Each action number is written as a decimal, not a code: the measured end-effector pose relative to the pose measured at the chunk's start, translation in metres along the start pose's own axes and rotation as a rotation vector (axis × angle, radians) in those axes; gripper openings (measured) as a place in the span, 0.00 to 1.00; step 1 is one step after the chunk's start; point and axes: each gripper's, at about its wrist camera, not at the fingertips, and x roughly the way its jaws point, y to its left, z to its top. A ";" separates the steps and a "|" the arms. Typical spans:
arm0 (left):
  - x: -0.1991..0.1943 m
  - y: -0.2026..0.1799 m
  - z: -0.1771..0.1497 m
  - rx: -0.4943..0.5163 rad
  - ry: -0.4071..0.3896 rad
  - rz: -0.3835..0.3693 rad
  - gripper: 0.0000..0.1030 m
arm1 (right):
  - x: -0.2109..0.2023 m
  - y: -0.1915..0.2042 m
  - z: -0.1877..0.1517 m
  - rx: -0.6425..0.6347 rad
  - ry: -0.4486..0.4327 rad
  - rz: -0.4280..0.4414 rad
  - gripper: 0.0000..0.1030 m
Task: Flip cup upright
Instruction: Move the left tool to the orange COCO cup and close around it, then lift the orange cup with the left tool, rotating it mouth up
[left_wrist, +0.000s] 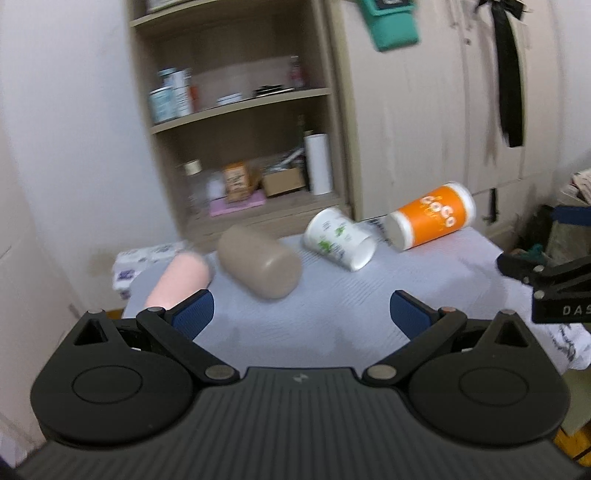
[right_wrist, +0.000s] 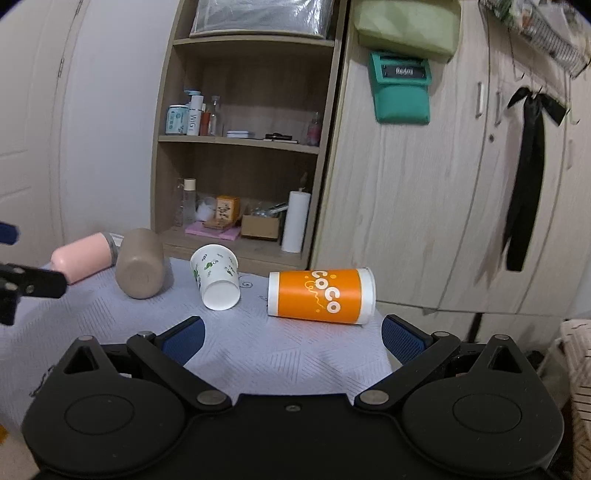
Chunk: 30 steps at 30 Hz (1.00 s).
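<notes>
Several cups lie on their sides on a table with a light grey cloth (left_wrist: 332, 314). From left to right: a pink cup (left_wrist: 181, 282) (right_wrist: 83, 256), a taupe cup (left_wrist: 260, 266) (right_wrist: 140, 264), a white cup with green leaves (left_wrist: 338, 238) (right_wrist: 218, 275), and an orange "CoCo" cup (left_wrist: 432, 218) (right_wrist: 321, 295). My left gripper (left_wrist: 301, 314) is open and empty, above the cloth just short of the pink and taupe cups. My right gripper (right_wrist: 291, 341) is open and empty, close in front of the orange cup.
A wooden shelf unit (right_wrist: 243, 140) with bottles, boxes and a paper roll stands behind the table beside wardrobe doors (right_wrist: 424, 203). A green pouch (right_wrist: 400, 88) and black ribbon (right_wrist: 524, 177) hang on the doors. Patterned tissue packs (left_wrist: 127, 266) lie at the table's far left.
</notes>
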 end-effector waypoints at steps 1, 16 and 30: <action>0.008 -0.001 0.008 0.009 0.006 -0.021 1.00 | 0.006 -0.005 0.000 0.012 0.009 0.018 1.00; 0.137 -0.073 0.093 0.226 0.072 -0.404 1.00 | 0.071 -0.057 -0.008 0.049 0.142 0.242 1.00; 0.219 -0.163 0.099 0.732 0.099 -0.452 0.96 | 0.118 -0.080 -0.015 0.045 0.156 0.330 1.00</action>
